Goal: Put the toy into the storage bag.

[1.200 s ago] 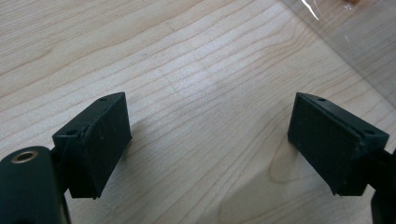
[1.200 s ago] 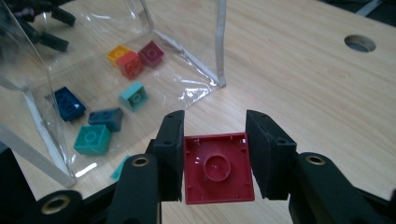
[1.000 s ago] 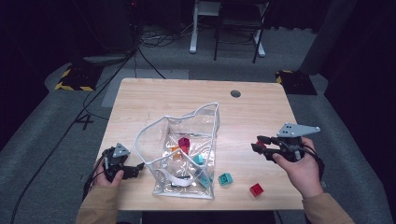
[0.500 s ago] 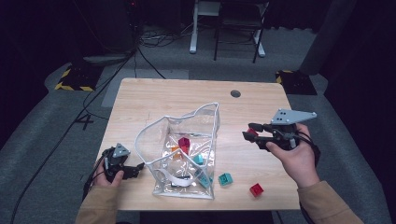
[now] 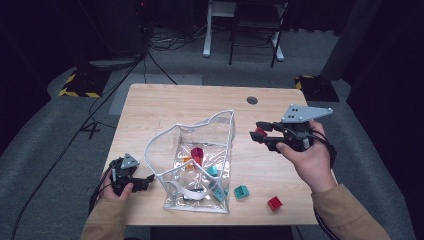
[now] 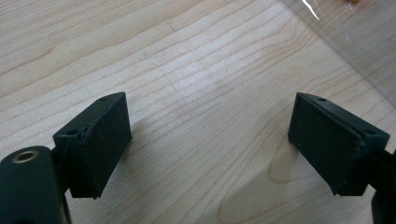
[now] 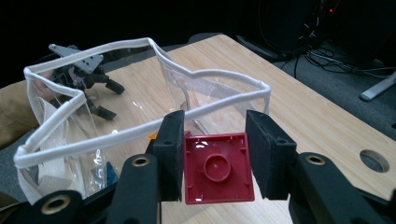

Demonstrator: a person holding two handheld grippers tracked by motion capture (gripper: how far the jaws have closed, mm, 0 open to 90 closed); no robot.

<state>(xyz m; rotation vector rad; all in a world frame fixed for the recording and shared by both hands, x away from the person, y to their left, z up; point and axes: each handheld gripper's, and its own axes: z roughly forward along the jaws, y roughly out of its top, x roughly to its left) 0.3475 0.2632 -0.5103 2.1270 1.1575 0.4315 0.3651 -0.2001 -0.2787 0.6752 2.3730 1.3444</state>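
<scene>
Right gripper (image 5: 258, 136): closed on a dark red block (image 7: 217, 173), held hollow underside toward its own camera, both pads flat against opposite sides. Raised off the counter (image 5: 165, 107) at about 3 o'clock from the bag, jaws pointing toward the bag's rim.

Left gripper (image 5: 146, 181): jaws wide apart, nothing between them; bare wood shows between the pads in the left gripper view. Sits low at the counter's near left, at about 8 o'clock from the bag, close to the bag's near left corner, not gripping it.

Clear bag (image 5: 166, 195): transparent plastic with white-trimmed rim, standing open at counter centre, mouth upward.

Contents of bag, seen through the wall: one red block (image 5: 197, 153), one orange block (image 5: 188, 164), one teal block (image 5: 213, 171); another teal piece low by the near right corner, position inside or outside unclear.

Loose on counter: teal block (image 5: 241, 192) just beside the bag at 4 o'clock; small red block (image 5: 274, 203) further out at 4 o'clock.

Progress, as judged: packing partly done. Several blocks are bagged, one is in transit toward the mouth, two remain on the counter for pickup.
</scene>
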